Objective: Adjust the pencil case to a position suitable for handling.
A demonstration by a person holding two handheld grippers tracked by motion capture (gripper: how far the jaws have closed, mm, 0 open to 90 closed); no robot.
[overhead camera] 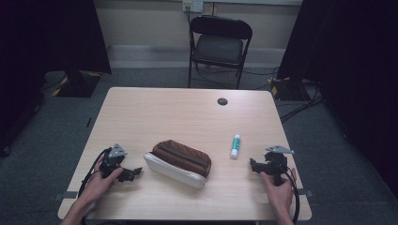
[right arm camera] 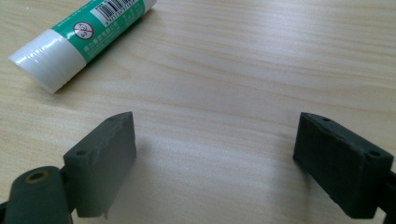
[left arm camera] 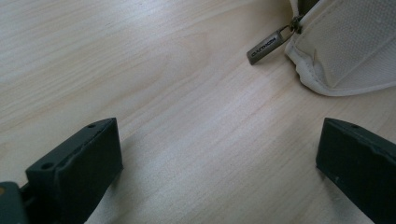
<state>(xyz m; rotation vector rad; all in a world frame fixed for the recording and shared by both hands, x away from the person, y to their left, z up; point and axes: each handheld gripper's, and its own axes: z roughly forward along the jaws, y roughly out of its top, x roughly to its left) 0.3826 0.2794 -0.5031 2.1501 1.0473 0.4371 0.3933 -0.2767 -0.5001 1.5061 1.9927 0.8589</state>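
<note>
Looking down from the high view, we see a pencil case (overhead camera: 178,163), brown on top and white below, lying near the front middle of the wooden table (overhead camera: 187,112). A glue stick (overhead camera: 235,146) lies just to its right, apart from it. Our left gripper (overhead camera: 127,174) rests beside the left end of the case, and our right gripper (overhead camera: 254,165) rests a little to the right of the glue stick. We judge that both wait at the sides, ready to start.

From the left gripper view, the jaws stand wide apart with nothing between them. The zipper pull (left arm camera: 268,45) lies flat on the wood ahead, at the case's end.

From the right gripper view, the jaws are also spread and empty. The glue stick lies ahead on the left, its white cap (right arm camera: 44,59) toward us.
</note>
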